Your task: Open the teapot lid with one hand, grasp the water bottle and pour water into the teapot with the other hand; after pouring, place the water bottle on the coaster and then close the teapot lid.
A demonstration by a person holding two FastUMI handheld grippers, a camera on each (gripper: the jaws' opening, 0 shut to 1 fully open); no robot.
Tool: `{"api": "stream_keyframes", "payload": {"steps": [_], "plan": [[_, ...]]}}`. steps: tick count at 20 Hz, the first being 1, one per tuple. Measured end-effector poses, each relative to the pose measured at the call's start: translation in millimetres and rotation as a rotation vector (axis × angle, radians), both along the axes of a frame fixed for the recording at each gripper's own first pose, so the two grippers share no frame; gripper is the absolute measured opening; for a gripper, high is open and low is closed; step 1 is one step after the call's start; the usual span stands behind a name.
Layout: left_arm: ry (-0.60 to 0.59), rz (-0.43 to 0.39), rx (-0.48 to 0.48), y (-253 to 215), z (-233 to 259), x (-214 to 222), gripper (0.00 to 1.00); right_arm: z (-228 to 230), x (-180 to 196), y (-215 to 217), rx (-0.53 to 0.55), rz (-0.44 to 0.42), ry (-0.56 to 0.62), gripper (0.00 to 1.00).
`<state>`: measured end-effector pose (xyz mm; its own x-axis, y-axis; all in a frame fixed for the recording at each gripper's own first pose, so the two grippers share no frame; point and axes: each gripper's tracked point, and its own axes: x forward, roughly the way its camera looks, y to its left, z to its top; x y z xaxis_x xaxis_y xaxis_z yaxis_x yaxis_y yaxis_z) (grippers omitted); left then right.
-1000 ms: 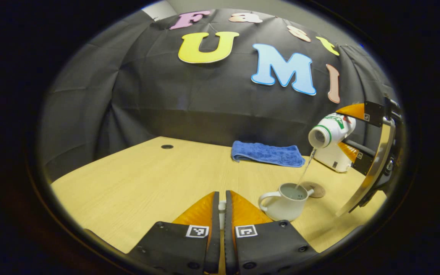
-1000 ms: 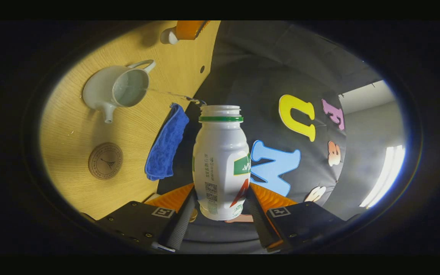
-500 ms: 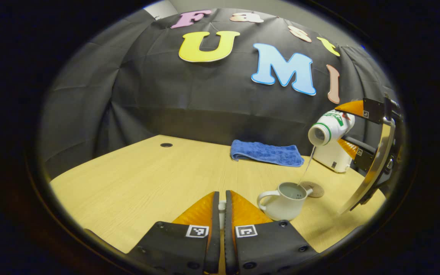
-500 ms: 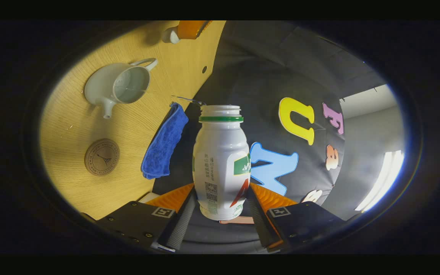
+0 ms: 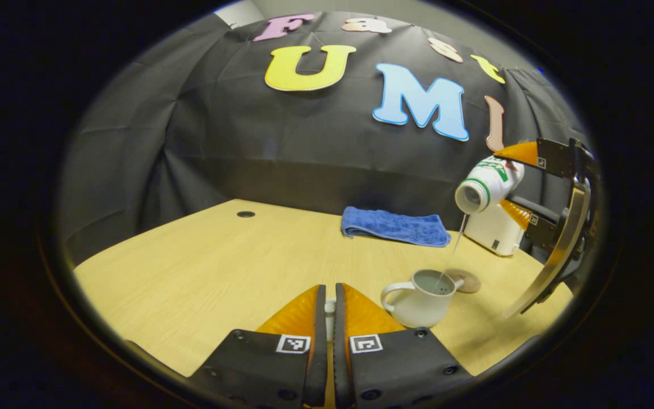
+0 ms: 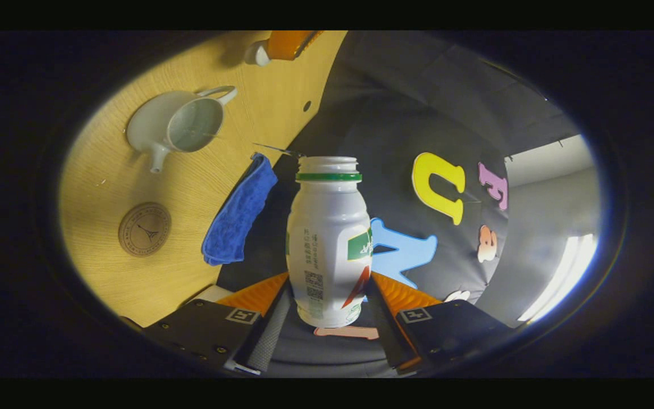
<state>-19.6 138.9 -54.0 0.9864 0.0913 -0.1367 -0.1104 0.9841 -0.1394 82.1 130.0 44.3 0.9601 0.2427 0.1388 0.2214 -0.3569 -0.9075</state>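
Teapot [image 5: 419, 299] lid [image 6: 258, 55] perhaps in left tool [image 5: 330, 301].

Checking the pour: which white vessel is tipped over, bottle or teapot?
The water bottle, clamped in the right gripper, mouth angled down, streaming water; the teapot stands upright on the table.

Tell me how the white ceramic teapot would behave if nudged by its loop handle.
The white ceramic teapot looks rigid and probably breakable. Its squat, broad base should resist tipping, likelier sliding on the smooth wooden table. Water inside adds weight and may slosh, lid off.

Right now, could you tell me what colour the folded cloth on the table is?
Blue; the cloth shows best in the left gripper view.
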Motion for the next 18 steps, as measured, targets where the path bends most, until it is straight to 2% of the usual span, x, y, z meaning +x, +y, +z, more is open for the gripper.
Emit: {"api": "stream_keyframes", "payload": {"steps": [12, 14, 18], "plan": [[0.002, -0.003, -0.006, 0.0, -0.8, 0.2, 0.15, 12.2, -3.2, 13.8, -0.051, 0.04, -0.041, 0.74], [0.001, -0.001, -0.007, 0.3, -1.8, 0.3, 0.15, 10.2, -4.2, 14.4, -0.03, 0.045, -0.035, 0.74], [-0.001, 0.002, -0.009, 0.9, -0.3, -0.5, 0.15, -15.1, -1.2, 5.3, 0.096, 0.032, 0.048, 0.74]]}}
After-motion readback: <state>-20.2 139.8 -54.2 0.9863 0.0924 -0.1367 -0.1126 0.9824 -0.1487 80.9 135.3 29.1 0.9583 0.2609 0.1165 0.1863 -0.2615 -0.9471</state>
